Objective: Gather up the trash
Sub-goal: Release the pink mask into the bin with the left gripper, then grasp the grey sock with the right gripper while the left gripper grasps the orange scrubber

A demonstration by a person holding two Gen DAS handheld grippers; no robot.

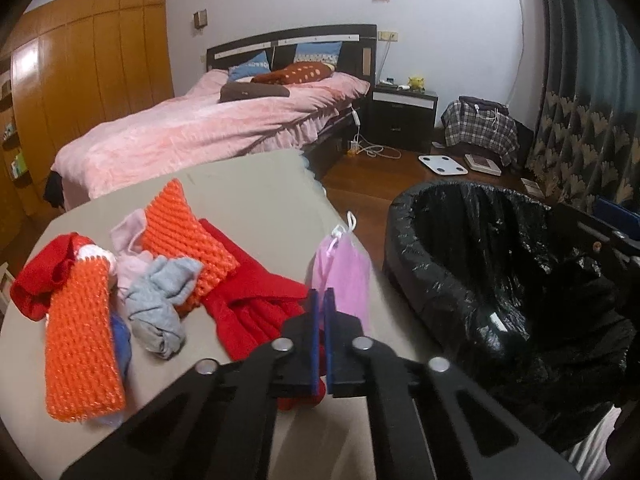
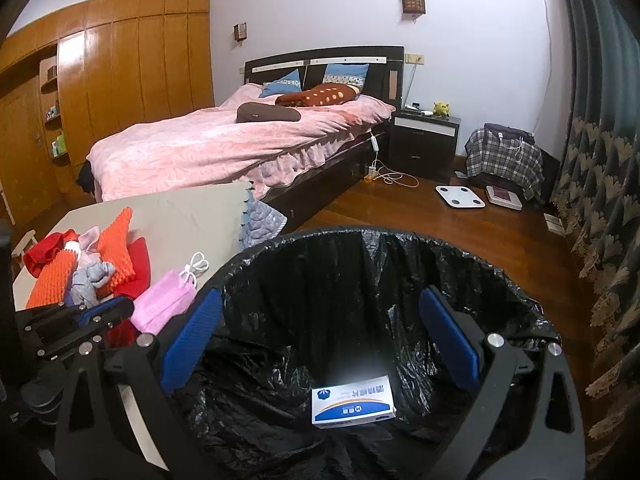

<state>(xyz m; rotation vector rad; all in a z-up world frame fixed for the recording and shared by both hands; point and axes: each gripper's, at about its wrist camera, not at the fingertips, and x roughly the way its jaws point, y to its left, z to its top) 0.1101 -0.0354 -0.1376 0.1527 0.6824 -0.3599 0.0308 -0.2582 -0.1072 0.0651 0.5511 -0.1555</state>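
My left gripper [image 1: 320, 294] is shut on a pink face mask [image 1: 343, 276] and holds it over the table's right edge, beside the bin. It also shows in the right wrist view, mask [image 2: 164, 300] in the left gripper [image 2: 108, 312]. A bin lined with a black bag [image 1: 500, 272] stands to the right of the table. My right gripper [image 2: 320, 320] is open and empty above the bin's mouth [image 2: 360, 248]. A white and blue box [image 2: 353, 402] lies inside the bin.
On the beige table [image 1: 248, 192] lie orange knitted pieces [image 1: 80, 340], a red cloth [image 1: 256, 300] and grey socks [image 1: 160, 304]. Behind are a pink bed [image 2: 224, 148], a nightstand [image 2: 424, 140], a scale [image 2: 460, 196] on the wood floor and curtains [image 2: 600, 160].
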